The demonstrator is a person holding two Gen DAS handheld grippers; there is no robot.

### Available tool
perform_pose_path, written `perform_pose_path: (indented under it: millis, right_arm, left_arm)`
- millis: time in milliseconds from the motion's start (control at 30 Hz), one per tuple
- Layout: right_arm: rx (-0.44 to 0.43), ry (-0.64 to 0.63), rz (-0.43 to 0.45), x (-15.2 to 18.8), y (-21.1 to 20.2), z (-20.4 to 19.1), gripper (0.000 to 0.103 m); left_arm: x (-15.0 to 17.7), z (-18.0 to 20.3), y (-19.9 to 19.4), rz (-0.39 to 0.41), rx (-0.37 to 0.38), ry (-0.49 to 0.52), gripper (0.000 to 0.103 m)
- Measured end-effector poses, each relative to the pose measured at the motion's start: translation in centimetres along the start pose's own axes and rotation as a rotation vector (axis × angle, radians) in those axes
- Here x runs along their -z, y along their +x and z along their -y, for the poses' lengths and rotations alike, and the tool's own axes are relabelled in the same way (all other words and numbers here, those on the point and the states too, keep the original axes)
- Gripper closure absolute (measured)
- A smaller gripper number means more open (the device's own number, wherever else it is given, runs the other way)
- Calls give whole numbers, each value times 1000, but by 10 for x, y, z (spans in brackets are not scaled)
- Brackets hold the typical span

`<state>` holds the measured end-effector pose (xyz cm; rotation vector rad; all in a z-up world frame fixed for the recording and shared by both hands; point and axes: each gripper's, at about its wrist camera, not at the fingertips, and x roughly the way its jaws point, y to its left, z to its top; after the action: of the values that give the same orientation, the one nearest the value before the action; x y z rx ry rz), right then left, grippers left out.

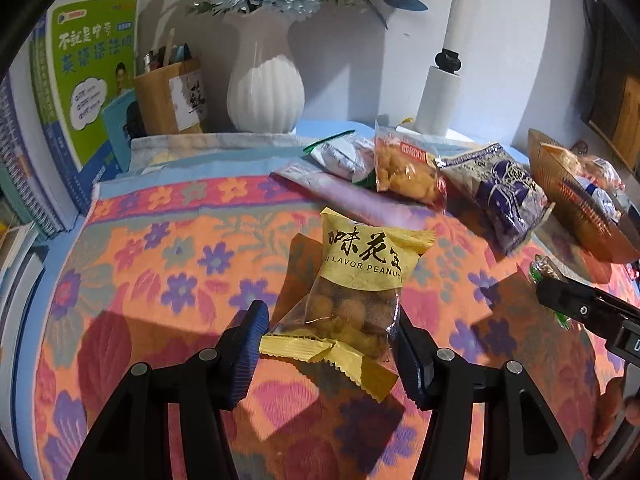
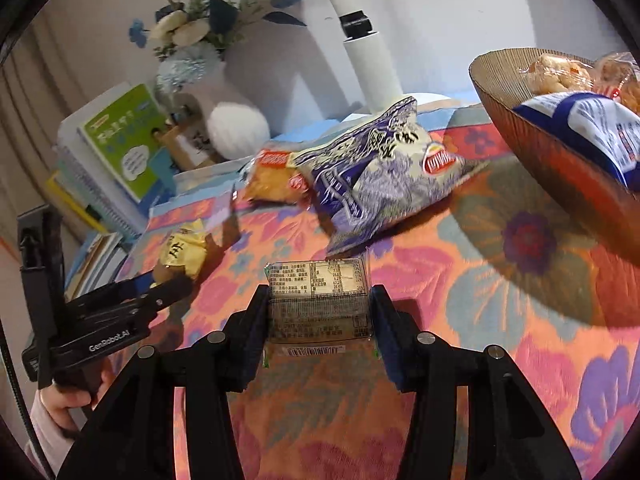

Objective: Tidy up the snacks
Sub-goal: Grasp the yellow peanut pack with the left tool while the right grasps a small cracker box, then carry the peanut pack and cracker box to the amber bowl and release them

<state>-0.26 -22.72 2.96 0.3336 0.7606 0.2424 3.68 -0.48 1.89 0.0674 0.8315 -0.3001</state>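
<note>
Left gripper (image 1: 328, 344) clamps the yellow "FLAVOR PEANUT" packet (image 1: 360, 276); right gripper (image 2: 320, 320) pinches a label-printed small packet (image 2: 318, 300), the bowl (image 2: 520, 128) at two o'clock.

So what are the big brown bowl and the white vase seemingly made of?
The bowl looks like tinted glass or plastic, finely ribbed: light glows through its wall and throws an amber patch on the cloth. The vase looks like glazed ceramic, white with a soft sheen and vertical fluting; moulded plastic can't be ruled out.
</note>
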Motion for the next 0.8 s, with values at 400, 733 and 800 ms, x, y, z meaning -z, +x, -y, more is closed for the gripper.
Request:
perform_pose_path:
  millis: [400,733,800]
  right_arm:
    - [-95,-3,118,-20,-69,-1,55]
    - [56,-17,318,-98,-174,55,55]
    - [89,10,332,-104,-187,76,55]
  left_arm:
    - [-56,41,-68,91,83,0,45]
    - [-154,161,-87,182,237,119,45]
    - [-169,190,-74,166,280,142,45]
